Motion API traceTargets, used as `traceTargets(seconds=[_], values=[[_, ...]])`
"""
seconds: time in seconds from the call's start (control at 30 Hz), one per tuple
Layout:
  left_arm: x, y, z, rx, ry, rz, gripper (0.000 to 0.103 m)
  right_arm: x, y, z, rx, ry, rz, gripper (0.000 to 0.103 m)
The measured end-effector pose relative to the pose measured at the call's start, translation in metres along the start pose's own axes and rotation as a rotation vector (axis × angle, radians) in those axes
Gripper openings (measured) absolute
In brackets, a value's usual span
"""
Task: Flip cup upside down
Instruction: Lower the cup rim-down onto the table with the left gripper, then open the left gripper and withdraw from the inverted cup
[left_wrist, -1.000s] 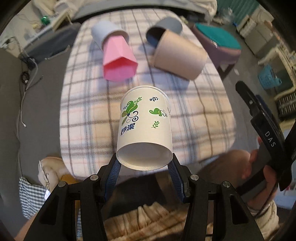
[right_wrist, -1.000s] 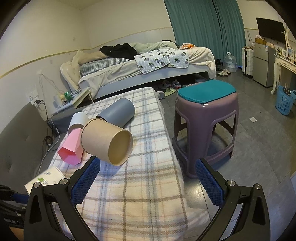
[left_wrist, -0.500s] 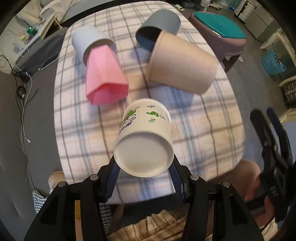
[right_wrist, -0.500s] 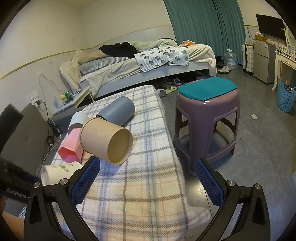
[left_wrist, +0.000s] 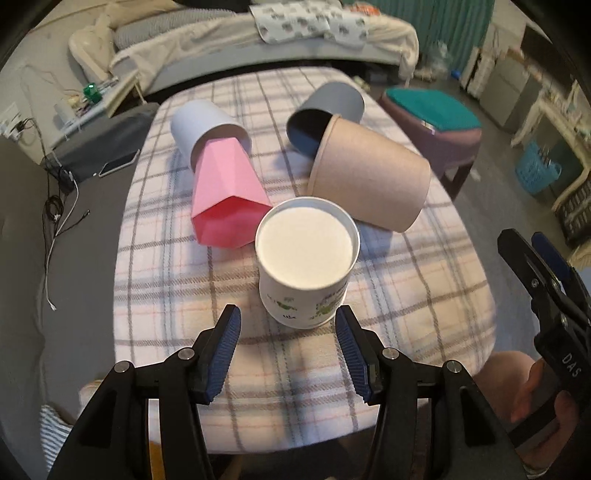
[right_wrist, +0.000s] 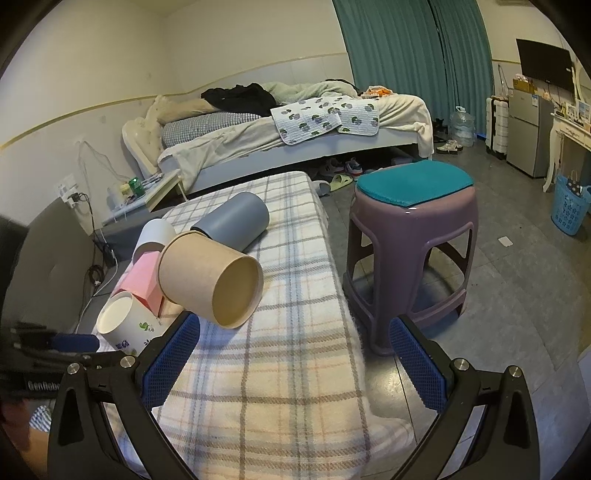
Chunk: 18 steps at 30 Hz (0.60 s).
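Left gripper (left_wrist: 287, 343): jaws spread wide, holding nothing; both pads clear of the paper cup (left_wrist: 306, 263) at centre frame.
Right gripper (right_wrist: 291, 365): spread wide, empty, over the lower-middle blanket edge, idle.
Cup: stood inverted on the plaid blanket (left_wrist: 424, 295), flat base up, mouth down, just beside the pink cup (left_wrist: 225, 199) and brown tub (left_wrist: 373, 181).
Progress: flip looked done, cup released.
Remaining: probably only backing the left gripper off without knocking it.
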<state>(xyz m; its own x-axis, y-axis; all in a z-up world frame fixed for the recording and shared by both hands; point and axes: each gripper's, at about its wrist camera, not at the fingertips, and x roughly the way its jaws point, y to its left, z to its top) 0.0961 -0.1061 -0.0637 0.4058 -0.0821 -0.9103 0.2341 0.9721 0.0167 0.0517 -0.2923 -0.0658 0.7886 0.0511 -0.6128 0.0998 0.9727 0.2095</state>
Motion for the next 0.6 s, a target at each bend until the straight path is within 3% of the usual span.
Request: traceTargets(seconds=[0.2,0.4,0.6], values=[[-0.021,0.009,-0.025,-0.047,-0.126,-0.035,0.056,-0.013,0.013,-0.004,-0.066,-0.048,-0.001,0.103],[-0.056,0.023,-0.045,-0.073,-0.297,-0.022,0.058,-0.033,0.031,-0.009,-0.108,-0.107,0.008,0.103],[-0.083,0.040,-0.061,-0.096,-0.417,0.003,0.059,-0.059,0.060,-0.020,-0.161,-0.134,0.029,0.103]])
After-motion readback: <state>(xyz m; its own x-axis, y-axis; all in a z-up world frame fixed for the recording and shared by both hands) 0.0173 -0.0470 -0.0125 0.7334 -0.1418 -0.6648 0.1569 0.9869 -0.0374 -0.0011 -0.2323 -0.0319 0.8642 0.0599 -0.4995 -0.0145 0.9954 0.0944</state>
